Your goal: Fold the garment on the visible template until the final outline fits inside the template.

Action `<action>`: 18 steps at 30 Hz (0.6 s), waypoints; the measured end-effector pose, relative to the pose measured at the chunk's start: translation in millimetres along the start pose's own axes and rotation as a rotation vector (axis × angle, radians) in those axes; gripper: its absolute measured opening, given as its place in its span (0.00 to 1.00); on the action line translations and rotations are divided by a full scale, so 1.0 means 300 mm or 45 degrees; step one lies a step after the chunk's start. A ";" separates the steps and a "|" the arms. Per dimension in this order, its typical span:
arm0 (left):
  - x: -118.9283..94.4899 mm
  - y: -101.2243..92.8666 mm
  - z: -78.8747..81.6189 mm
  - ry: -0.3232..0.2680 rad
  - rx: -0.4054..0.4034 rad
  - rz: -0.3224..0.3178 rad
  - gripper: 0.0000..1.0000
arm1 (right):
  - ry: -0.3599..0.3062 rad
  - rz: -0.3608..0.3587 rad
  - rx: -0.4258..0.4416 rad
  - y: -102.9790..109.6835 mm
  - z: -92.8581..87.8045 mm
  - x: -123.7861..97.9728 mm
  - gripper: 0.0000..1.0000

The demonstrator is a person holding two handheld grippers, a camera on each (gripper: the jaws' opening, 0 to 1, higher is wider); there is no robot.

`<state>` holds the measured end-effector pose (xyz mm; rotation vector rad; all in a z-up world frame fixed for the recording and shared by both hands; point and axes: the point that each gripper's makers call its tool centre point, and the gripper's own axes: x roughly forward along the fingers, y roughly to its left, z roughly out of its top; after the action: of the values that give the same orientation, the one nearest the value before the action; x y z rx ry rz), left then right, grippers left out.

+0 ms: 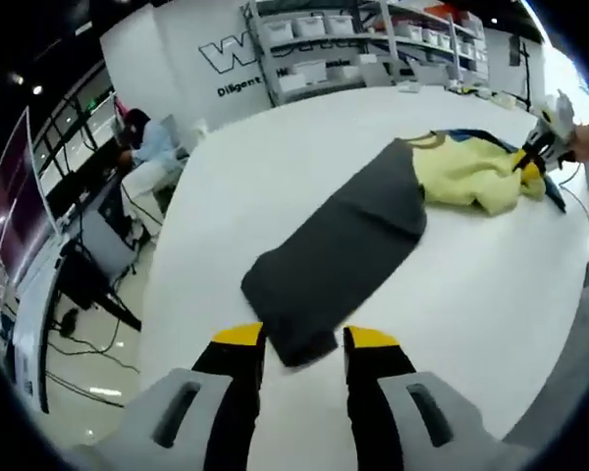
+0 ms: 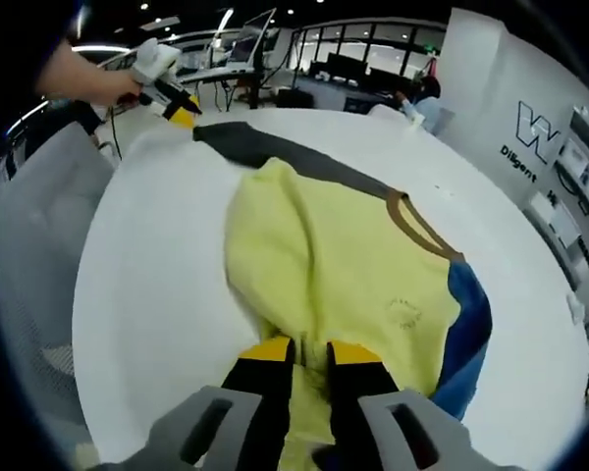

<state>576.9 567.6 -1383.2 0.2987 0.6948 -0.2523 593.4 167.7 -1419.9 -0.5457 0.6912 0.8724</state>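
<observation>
Folding is under way, as I judge it: you have the garment (image 2: 324, 265) stretched across the white counter (image 1: 491, 294), one end at each tool. Your left tool (image 1: 303, 345) stands spread, its jaws either side of the dark grey sleeve end (image 1: 294, 339), touching or just above it; I cannot tell which. Your right tool (image 2: 309, 355) is pressed together, pinching the yellow body's near edge. No template outline is plain to me. Next, you likely need to carry the dark sleeve over the yellow body, keeping it flat.
</observation>
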 end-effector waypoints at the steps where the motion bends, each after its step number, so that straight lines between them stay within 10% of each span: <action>1: -0.001 -0.021 0.012 -0.009 -0.008 -0.016 0.42 | -0.022 -0.031 0.049 -0.013 -0.008 -0.028 0.08; 18: -0.037 -0.196 0.111 -0.153 -0.051 -0.138 0.49 | -0.059 -0.170 0.207 0.042 -0.254 -0.345 0.05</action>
<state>569.3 502.8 -1362.4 0.2065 0.5972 -0.3565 511.5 70.8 -1395.8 -0.4197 0.6691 0.6955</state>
